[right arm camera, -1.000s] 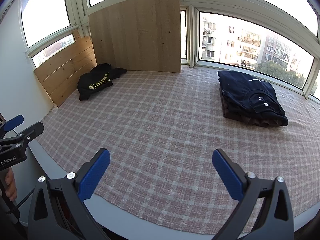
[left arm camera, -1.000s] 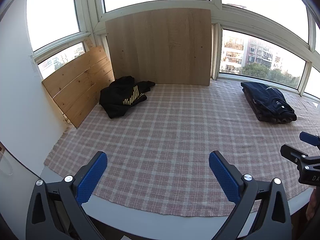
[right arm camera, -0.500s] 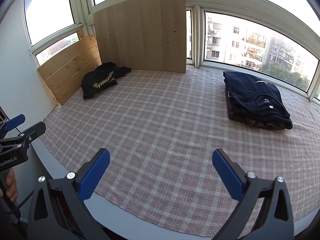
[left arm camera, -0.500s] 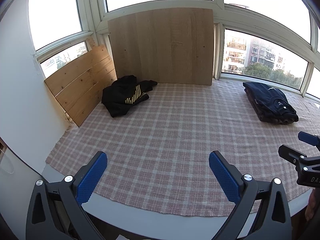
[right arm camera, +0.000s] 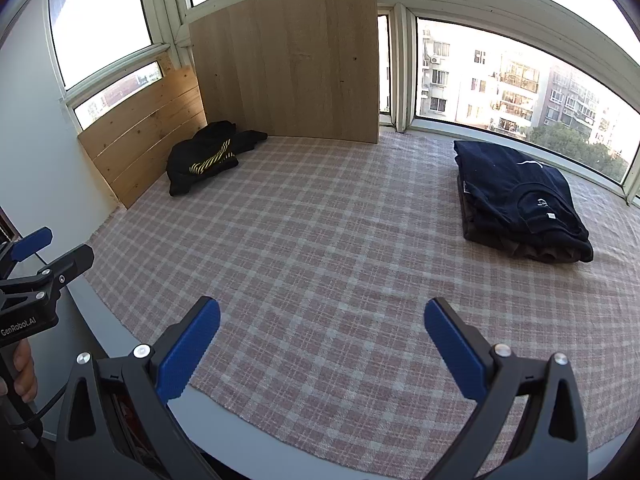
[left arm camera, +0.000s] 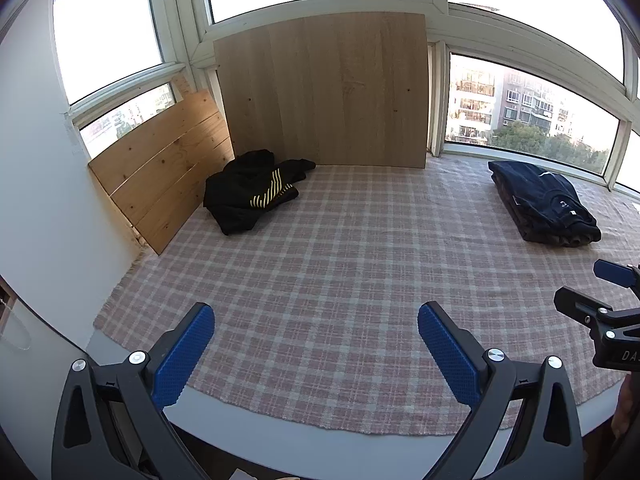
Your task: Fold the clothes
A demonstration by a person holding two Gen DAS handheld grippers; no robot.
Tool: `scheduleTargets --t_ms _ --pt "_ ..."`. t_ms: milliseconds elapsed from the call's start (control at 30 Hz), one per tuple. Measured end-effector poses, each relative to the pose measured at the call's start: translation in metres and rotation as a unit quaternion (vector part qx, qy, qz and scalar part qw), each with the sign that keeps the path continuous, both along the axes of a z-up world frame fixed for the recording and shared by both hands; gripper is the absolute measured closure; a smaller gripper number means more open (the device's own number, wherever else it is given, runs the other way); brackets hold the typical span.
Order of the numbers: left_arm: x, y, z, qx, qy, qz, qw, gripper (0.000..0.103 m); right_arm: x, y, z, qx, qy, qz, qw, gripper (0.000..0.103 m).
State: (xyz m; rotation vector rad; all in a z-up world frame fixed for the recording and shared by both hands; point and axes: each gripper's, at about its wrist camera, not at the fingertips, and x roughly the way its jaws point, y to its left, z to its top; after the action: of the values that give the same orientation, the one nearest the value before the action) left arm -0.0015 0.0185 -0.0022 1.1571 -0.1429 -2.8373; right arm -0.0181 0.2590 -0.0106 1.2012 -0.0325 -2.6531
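A crumpled black garment with yellow stripes (left arm camera: 254,192) lies at the far left corner of the plaid-covered table (left arm camera: 340,264), also in the right wrist view (right arm camera: 208,156). A stack of folded dark clothes (left arm camera: 544,208) sits at the far right, also in the right wrist view (right arm camera: 520,204). My left gripper (left arm camera: 316,344) is open and empty over the table's near edge. My right gripper (right arm camera: 322,340) is open and empty, also over the near edge. Each gripper shows at the side of the other's view.
Two wooden boards lean against the windows behind the table: a large one (left arm camera: 324,92) at the back and a planked one (left arm camera: 160,172) at the left. A white wall (left arm camera: 40,184) runs along the left. The plaid cloth's front edge (left arm camera: 320,420) hangs near the table rim.
Both grippers have drifted slightly left and back, so the scene has shifted a little to the right in both views. Both stay open and empty. The clothes have not moved.
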Motion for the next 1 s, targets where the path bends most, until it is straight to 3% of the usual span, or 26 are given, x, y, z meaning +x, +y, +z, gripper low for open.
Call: scheduleTargets --t_ms 367,600,733,867,1000 --pt "0.004 -0.006 -0.004 -0.003 -0.004 0.015 0.9999 0.001 -0.006 -0.006 -0.002 -0.001 0.003 0.029 1.0 0.0" --pt "-0.008 -0.035 0.002 -0.014 0.007 0.022 0.9996 0.001 -0.02 -0.017 0.02 0.023 0.04 0.061 0.997 0.0" --pt "-0.023 -0.064 0.01 -0.023 0.027 -0.003 0.9994 0.001 -0.041 -0.027 0.043 0.026 0.071 0.089 0.993 0.0" --pt "-0.045 -0.093 0.013 -0.066 0.054 -0.044 0.9954 0.001 -0.077 -0.045 0.061 0.03 0.093 0.118 0.988 0.0" --pt "-0.078 -0.128 0.006 -0.083 0.048 -0.081 0.9921 0.001 -0.122 -0.077 0.066 0.046 0.104 0.132 0.985 0.0"
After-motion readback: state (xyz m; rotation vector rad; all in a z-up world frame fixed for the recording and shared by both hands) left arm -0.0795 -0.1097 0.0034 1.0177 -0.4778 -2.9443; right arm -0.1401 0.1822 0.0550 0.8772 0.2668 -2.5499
